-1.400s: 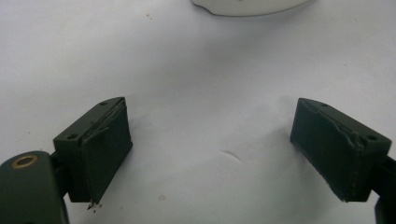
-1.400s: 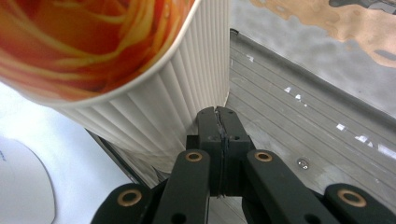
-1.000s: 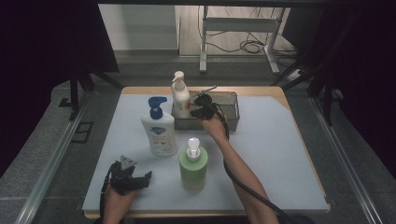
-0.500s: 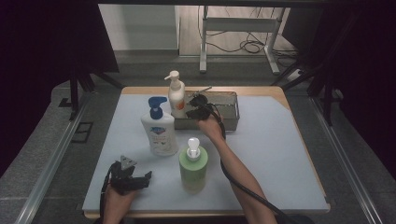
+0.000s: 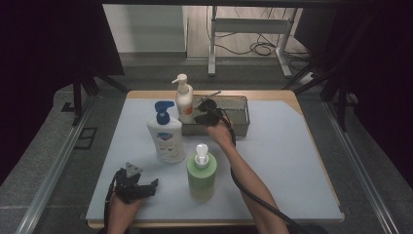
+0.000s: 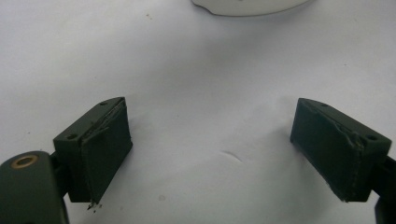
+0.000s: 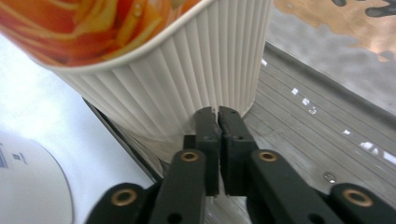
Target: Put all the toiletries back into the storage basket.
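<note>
- High view: the cream pump bottle (image 5: 184,100), further right a second ago, now stands at the tray's (image 5: 241,117) left end, the right gripper (image 5: 203,113) beside it.
- Left gripper view: left gripper (image 6: 212,154) gapes wide, empty, over the table (image 6: 196,74).
- Right gripper view: jaws pressed together, empty, touching the ribbed bottle; probably nudging it.

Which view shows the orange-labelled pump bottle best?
The high view: the whole orange-labelled pump bottle stands at the metal tray's left end. The right gripper view shows its ribbed base up close, behind the shut right gripper.

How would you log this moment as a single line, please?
left gripper: open, resting on mat | right gripper: shut, touching cream bottle at tray
</note>
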### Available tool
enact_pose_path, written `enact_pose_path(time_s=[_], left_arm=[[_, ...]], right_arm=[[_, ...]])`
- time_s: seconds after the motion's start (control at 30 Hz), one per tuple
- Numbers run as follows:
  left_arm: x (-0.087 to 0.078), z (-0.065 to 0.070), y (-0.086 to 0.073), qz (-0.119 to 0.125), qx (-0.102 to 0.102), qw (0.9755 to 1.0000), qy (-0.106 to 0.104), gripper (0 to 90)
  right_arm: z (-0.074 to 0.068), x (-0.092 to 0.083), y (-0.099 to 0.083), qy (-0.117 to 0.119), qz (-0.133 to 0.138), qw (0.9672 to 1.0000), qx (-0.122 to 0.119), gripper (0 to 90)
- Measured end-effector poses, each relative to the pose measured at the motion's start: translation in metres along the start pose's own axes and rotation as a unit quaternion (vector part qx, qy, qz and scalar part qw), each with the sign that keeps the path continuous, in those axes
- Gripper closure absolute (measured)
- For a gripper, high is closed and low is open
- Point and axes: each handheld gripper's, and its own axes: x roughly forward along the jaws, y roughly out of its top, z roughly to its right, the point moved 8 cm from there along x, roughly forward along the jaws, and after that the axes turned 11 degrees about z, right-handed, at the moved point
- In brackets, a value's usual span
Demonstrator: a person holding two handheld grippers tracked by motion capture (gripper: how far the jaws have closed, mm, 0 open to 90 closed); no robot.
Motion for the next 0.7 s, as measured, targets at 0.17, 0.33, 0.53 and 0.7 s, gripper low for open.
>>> enact_pose_path(time_s=[0.17,0.33,0.53,0.7], left_arm=[[0.0,0.0,0.0,0.0,0.001,1.0,0.0,11.9],[0.0,0.0,0.0,-0.001,0.001,1.0,0.0,11.9],[0.0,0.0,0.0,-0.001,0.001,1.0,0.0,11.9],[0.0,0.0,0.0,0.0,0.001,1.0,0.0,11.9]], right_arm=[[0.002,-0.006,0.002,-0.004,0.005,1.0,-0.007,80.6],[0.005,-0.015,0.003,-0.009,0.014,0.9997,-0.016,74.2],[0.006,-0.032,0.008,-0.003,0.033,0.9993,-0.019,59.6],[0.003,-0.048,0.012,0.01,0.048,0.9985,-0.023,46.6]])
